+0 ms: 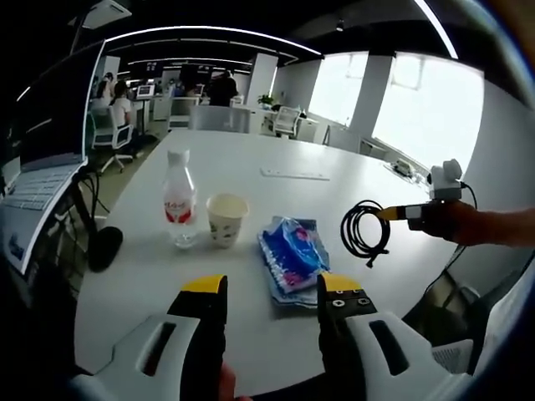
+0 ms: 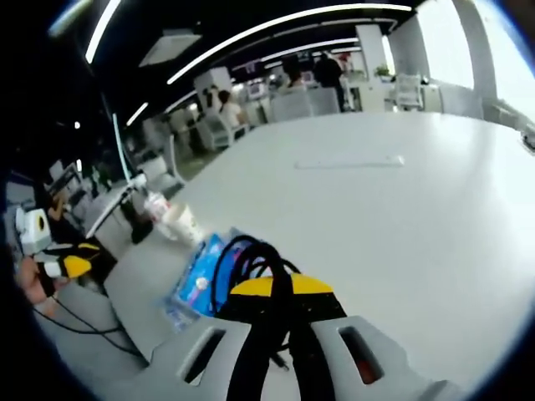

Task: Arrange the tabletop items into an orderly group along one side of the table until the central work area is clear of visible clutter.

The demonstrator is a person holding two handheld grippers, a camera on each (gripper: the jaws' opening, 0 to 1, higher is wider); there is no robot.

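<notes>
Ahead of spread left gripper [image 1: 272, 305]: blue packet [image 1: 290, 255], cup [image 1: 226, 218], bottle [image 1: 178, 199]. Right gripper [image 2: 280, 288] pinched black cable coil [image 2: 247, 261], seen close in right gripper view.

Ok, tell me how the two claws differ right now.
The left claw is open and empty, hovering over the table near the blue packet. The right claw is shut on the black cable coil, carrying it in the air. Both have yellow-tipped black jaws.
</notes>
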